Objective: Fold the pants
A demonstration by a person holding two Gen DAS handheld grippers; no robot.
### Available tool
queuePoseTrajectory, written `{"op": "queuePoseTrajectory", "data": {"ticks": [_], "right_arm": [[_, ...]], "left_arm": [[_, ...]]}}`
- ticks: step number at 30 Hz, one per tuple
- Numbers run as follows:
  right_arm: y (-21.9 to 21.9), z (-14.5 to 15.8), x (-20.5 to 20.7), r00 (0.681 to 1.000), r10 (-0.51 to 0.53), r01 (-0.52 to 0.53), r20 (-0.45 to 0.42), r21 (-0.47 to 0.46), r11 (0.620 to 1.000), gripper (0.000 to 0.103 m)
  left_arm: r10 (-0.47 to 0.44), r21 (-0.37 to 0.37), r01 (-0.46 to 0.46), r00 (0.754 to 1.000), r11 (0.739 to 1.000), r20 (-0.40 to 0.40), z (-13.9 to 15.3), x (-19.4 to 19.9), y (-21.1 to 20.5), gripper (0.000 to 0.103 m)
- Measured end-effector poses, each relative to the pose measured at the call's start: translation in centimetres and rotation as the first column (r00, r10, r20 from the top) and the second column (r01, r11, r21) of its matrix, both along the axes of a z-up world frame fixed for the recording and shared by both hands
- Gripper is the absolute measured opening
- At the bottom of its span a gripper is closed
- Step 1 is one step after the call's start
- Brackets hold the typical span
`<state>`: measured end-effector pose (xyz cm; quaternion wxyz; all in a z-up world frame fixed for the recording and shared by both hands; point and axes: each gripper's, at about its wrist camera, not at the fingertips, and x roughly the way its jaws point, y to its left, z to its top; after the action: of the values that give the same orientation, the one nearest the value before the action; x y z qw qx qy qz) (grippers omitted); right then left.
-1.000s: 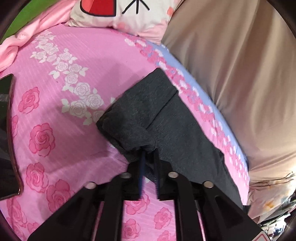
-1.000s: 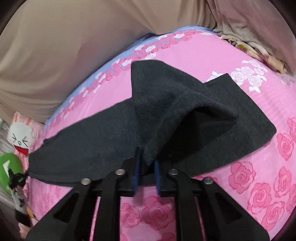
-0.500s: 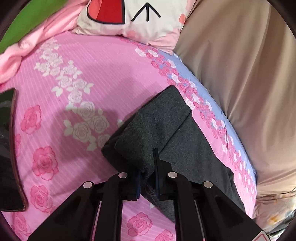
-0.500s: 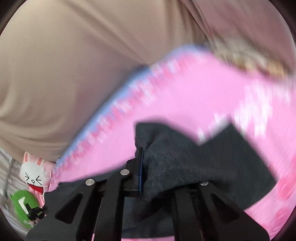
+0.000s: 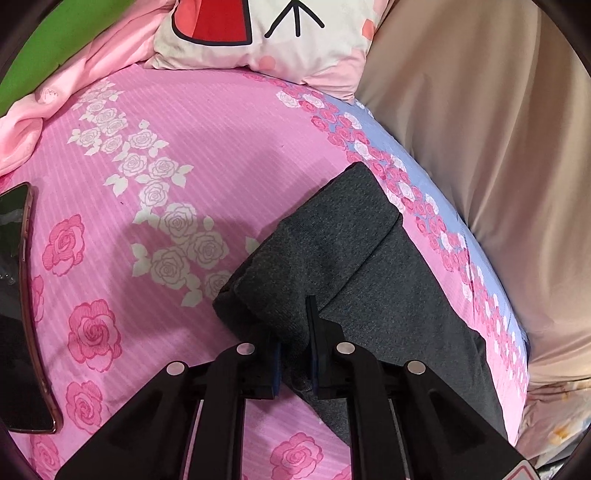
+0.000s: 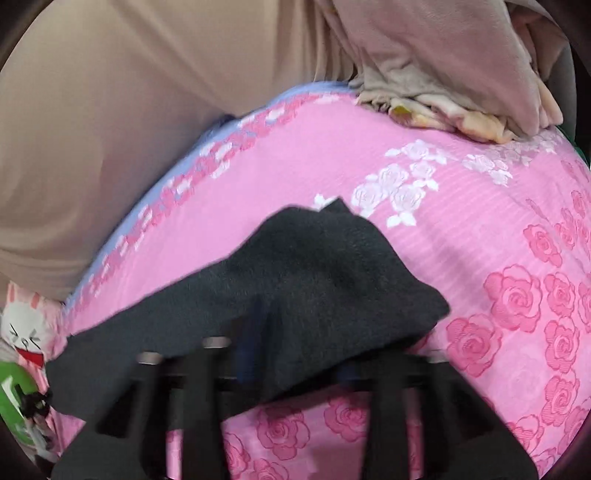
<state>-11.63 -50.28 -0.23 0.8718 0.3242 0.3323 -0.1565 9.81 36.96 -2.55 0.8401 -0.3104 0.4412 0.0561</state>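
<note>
Dark grey pants (image 5: 369, 266) lie along the far edge of the pink rose bedsheet (image 5: 184, 155), their near end doubled over. My left gripper (image 5: 295, 343) is shut on that doubled edge, a ridge of cloth pinched between its blue pads. In the right wrist view the pants (image 6: 325, 273) lie heaped in a peak over my right gripper (image 6: 295, 365). Its jaws are opening and stand wide apart. Cloth drapes over and between the fingers, and the pads do not press on it. That view is blurred near the fingers.
A phone (image 5: 22, 306) lies at the sheet's left edge. A cartoon pillow (image 5: 266, 33) and a pink blanket (image 5: 55, 99) sit at the head of the bed. Beige fabric (image 5: 480, 147) rises along the far side, and crumpled beige cloth (image 6: 443, 92) is piled at the other end.
The left gripper has closed tighter on the pants' folded edge and stays there. The right gripper swung across the bed with the cloth, then spread its jaws wide; the lifted peak has sagged.
</note>
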Motion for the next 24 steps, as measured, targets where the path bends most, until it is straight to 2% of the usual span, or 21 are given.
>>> {"op": "queuePoseTrajectory", "data": {"ticks": [1, 2, 3, 5, 7, 8, 9, 11, 13, 15, 16, 19, 20, 21, 22, 23, 24], "right_arm": [[-0.7, 0.0, 0.0, 1.0, -0.012, 0.012, 0.022, 0.024, 1.0, 0.068], [-1.4, 0.0, 0.2, 0.999, -0.023, 0.021, 0.039, 0.054, 0.998, 0.063], [-2.0, -0.2, 0.0, 0.999, -0.027, 0.025, 0.041, 0.057, 0.998, 0.035], [-2.1, 1.9, 0.8, 0.998, -0.03, 0.03, 0.062, 0.003, 1.0, 0.002], [-1.1, 5.6, -0.2, 0.984, -0.018, 0.035, 0.18, -0.091, 0.995, 0.002], [-0.7, 6.3, -0.3, 0.981, -0.013, 0.039, 0.192, -0.131, 0.991, 0.002], [-0.6, 6.3, -0.2, 0.985, -0.015, 0.043, 0.171, -0.164, 0.985, 0.002], [-1.3, 3.8, 0.8, 0.999, -0.04, 0.045, 0.029, -0.197, 0.979, 0.002], [-2.1, 0.5, 1.3, 0.997, -0.05, 0.04, -0.059, -0.164, 0.986, 0.002], [-2.5, -1.2, 1.3, 0.992, -0.048, 0.035, -0.114, -0.115, 0.993, 0.002], [-2.6, -0.9, 0.9, 0.993, -0.06, 0.049, -0.099, -0.106, 0.993, 0.003], [-2.6, -0.1, -0.4, 0.982, -0.131, 0.105, -0.138, -0.182, 0.978, 0.027], [-2.2, 0.4, -1.4, 0.974, -0.173, 0.136, -0.148, -0.233, 0.963, 0.043], [-2.2, 0.9, -2.3, 0.97, -0.203, 0.162, -0.134, -0.267, 0.95, 0.047], [-1.8, 1.6, -3.6, 0.968, -0.23, 0.192, -0.099, -0.297, 0.935, 0.047], [-1.4, 2.2, -4.4, 0.97, -0.232, 0.2, -0.071, -0.304, 0.931, 0.047], [-0.9, 2.7, -5.0, 0.975, -0.22, 0.197, -0.044, -0.305, 0.932, 0.047]], "left_arm": [[0.004, -0.002, -0.004, 1.0, 1.0, 0.001, 0.0, 0.0, 0.0, 0.01], [0.005, -0.003, -0.005, 1.0, 1.0, 0.002, -0.1, 0.0, 0.0, 0.01], [0.008, -0.001, -0.008, 1.0, 1.0, 0.003, -0.1, 0.0, 0.0, 0.01], [0.012, 0.006, -0.012, 1.0, 1.0, 0.0, 0.0, 0.1, -0.1, 0.009], [0.013, 0.018, -0.013, 1.0, 1.0, -0.001, 0.3, 0.3, -0.2, 0.009], [0.014, 0.028, -0.014, 1.0, 1.0, -0.003, 0.4, 0.4, -0.3, 0.009], [0.013, 0.03, -0.013, 1.0, 0.999, 0.002, 0.4, 0.4, -0.2, 0.009], [0.017, 0.057, -0.019, 0.999, 0.998, 0.028, 0.6, 0.5, -0.2, 0.008], [0.012, 0.087, -0.016, 0.999, 0.996, 0.046, 0.7, 0.7, -0.2, 0.008], [0.009, 0.119, -0.013, 0.999, 0.993, 0.033, 0.5, 1.0, -0.3, 0.009], [0.005, 0.128, -0.009, 1.0, 0.992, 0.028, 0.5, 1.0, -0.3, 0.011], [-0.015, 0.167, 0.014, 1.0, 0.986, 0.003, 0.7, -0.3, -0.2, 0.017], [-0.017, 0.185, 0.018, 1.0, 0.983, -0.005, 0.9, -1.1, -0.1, 0.019], [-0.008, 0.206, 0.011, 1.0, 0.978, -0.016, 1.1, -1.8, 0.0, 0.026], [0.013, 0.242, -0.006, 1.0, 0.97, -0.027, 1.5, -2.6, 0.0, 0.031], [0.032, 0.274, -0.022, 0.999, 0.962, -0.033, 1.9, -3.3, 0.0, 0.031], [0.066, 0.333, -0.051, 0.997, 0.941, -0.033, 2.7, -4.1, 0.0, 0.031]]}}
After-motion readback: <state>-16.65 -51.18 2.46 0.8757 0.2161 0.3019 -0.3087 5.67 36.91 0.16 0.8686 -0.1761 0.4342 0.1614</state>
